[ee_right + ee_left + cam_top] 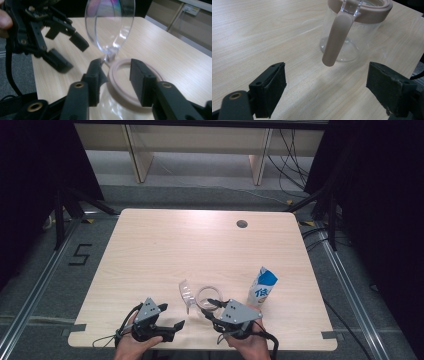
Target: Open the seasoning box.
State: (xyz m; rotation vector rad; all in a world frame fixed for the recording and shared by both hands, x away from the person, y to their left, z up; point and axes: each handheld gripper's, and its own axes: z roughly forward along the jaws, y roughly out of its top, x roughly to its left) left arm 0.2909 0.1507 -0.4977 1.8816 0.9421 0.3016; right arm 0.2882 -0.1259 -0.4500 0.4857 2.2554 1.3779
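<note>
Right claw (214,308) half spread over jar (207,299) rim, lower centre of frame, lid (186,295) raised; left claw (172,324) spread, empty, lower left

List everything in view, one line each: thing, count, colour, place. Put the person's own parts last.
Table: one, pale wood, centre of the high view, round cable hole near its far edge.
Jar: one, clear with a beige rim and handle, near front edge between the two tongs.
Lid: one, clear, hinged open and standing up from the jar's rim.
Carton: one, white and blue, upright, right of the jar.
Shelving: pale wood, on the floor beyond the table.
Cables: several, black, floor at far right.
Left tongs: black, open, front left, apart from the jar.
Right tongs: black, jaws straddling the jar's rim, pads not pressing.
Hands: two, bottom edge.
</note>
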